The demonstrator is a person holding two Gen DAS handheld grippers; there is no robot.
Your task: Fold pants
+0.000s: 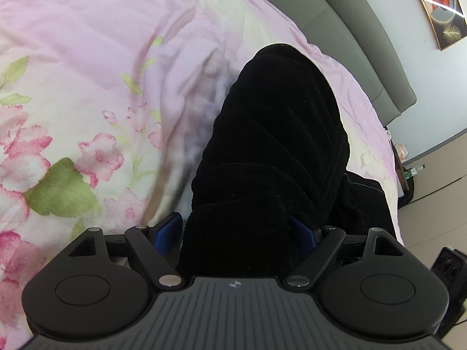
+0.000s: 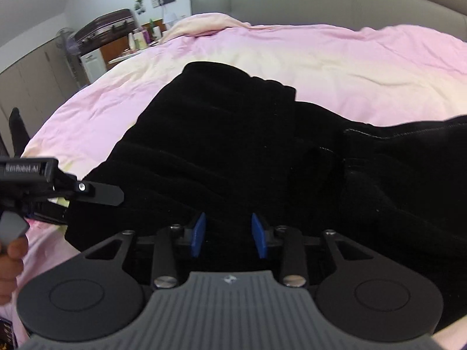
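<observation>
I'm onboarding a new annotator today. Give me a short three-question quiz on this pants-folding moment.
1. True or false: the left gripper has black pants fabric bunched between its fingers.
2. The pants lie on: A) a wooden table B) a pink floral duvet C) a tiled floor.
3. Fill in: the right gripper has its jaws ____, over the pants.

Key: 1 true; 2 B; 3 open.

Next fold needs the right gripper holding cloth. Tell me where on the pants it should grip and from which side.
Grip the near edge of the black pants, probably straight ahead of the right gripper: its open blue pads already straddle that cloth. Come in low from the near side; the left gripper already holds a bunched leg.
</observation>
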